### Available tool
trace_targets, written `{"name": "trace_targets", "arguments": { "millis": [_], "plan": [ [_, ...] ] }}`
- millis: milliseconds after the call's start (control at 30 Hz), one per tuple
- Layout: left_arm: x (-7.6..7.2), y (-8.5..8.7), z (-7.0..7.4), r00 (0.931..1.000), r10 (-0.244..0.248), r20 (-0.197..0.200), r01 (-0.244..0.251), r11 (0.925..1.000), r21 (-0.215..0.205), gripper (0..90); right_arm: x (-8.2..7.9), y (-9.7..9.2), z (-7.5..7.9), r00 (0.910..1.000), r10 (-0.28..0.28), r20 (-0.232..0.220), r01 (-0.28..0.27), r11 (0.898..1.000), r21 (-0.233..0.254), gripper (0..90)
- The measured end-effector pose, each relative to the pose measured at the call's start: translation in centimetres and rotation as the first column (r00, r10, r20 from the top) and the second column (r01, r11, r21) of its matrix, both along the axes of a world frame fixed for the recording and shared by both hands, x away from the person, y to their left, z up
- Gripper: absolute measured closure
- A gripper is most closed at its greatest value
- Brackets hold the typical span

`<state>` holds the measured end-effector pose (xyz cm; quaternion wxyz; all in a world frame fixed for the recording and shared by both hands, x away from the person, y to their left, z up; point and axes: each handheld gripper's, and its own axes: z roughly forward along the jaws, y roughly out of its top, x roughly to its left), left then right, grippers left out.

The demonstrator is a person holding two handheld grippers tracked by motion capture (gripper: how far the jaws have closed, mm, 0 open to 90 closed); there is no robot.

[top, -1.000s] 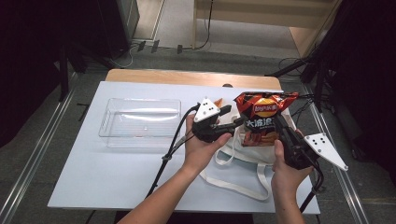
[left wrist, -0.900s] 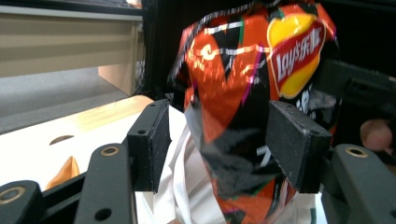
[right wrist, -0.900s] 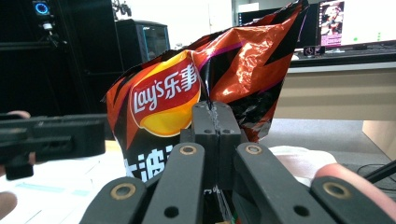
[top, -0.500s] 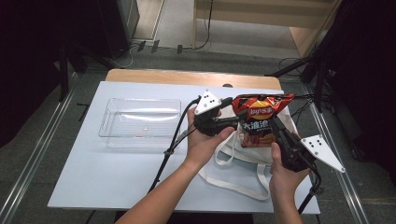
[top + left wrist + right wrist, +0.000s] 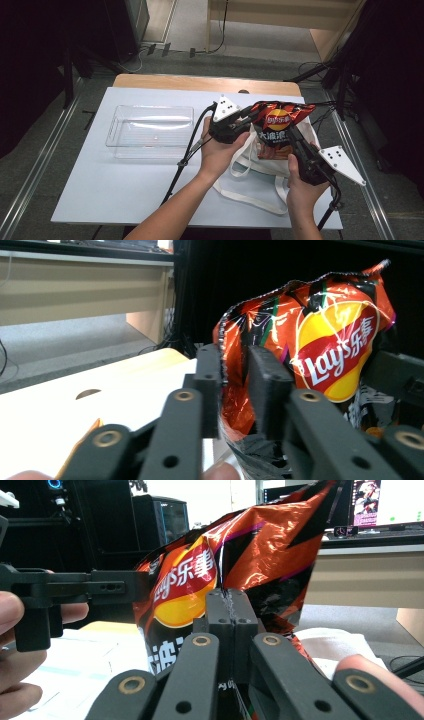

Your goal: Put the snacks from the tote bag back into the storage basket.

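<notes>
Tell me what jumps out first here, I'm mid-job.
The red chip bag, held up over the white tote bag at the table's right. Both grippers pinch it: the right gripper on one edge, the left gripper just closing on the other. A clear tray sits left.

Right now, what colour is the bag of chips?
The bag of chips is shiny orange-red and black, with a yellow and red logo. It shows best in the left gripper view.

Black hand-held gripper [image 5: 243,125], grey triangular plate; trailing cable
</notes>
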<state>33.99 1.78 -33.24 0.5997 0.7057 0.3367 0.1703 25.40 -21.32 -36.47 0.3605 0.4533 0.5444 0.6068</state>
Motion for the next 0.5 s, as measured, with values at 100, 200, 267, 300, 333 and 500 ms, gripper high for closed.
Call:
{"name": "trace_targets", "arguments": {
  "millis": [100, 200, 267, 300, 333, 500],
  "plan": [
    [0.0, 0.0, 0.0, 0.9999, -0.007, -0.008, 0.007, 0.9999, -0.012, 83.3, 0.0, 0.1, 0.0, 1.0, 0.0, -0.003, 0.0, 1.0, 0.001, 90.0],
    [0.0, 0.0, 0.0, 1.0, -0.006, 0.002, 0.006, 1.0, 0.003, 88.5, -0.1, 0.2, -0.1, 1.0, 0.005, -0.001, -0.005, 1.0, -0.001, 90.0],
    [0.0, 0.0, 0.0, 0.9999, -0.01, 0.009, 0.01, 0.9999, 0.0, 87.5, -0.1, 0.3, -0.1, 1.0, -0.001, 0.004, 0.001, 1.0, -0.007, 90.0],
    [0.0, 0.1, 0.0, 0.9998, -0.016, 0.006, 0.016, 0.9998, -0.01, 83.5, -0.2, 0.2, 0.0, 0.9999, -0.012, 0.006, 0.013, 1.0, -0.007, 90.0],
    [0.2, 0.2, -0.1, 0.9996, -0.027, -0.01, 0.027, 0.9992, -0.029, 70.4, -0.3, 0.1, 0.0, 0.9998, -0.017, 0.008, 0.017, 1.0, 0.001, 90.0],
    [1.0, 0.7, -0.9, 0.9958, -0.033, -0.085, 0.028, 0.9979, -0.059, 42.8, -0.5, -0.5, 0.2, 0.999, -0.042, 0.016, 0.042, 0.999, 0.017, 90.0]
  ]
}}
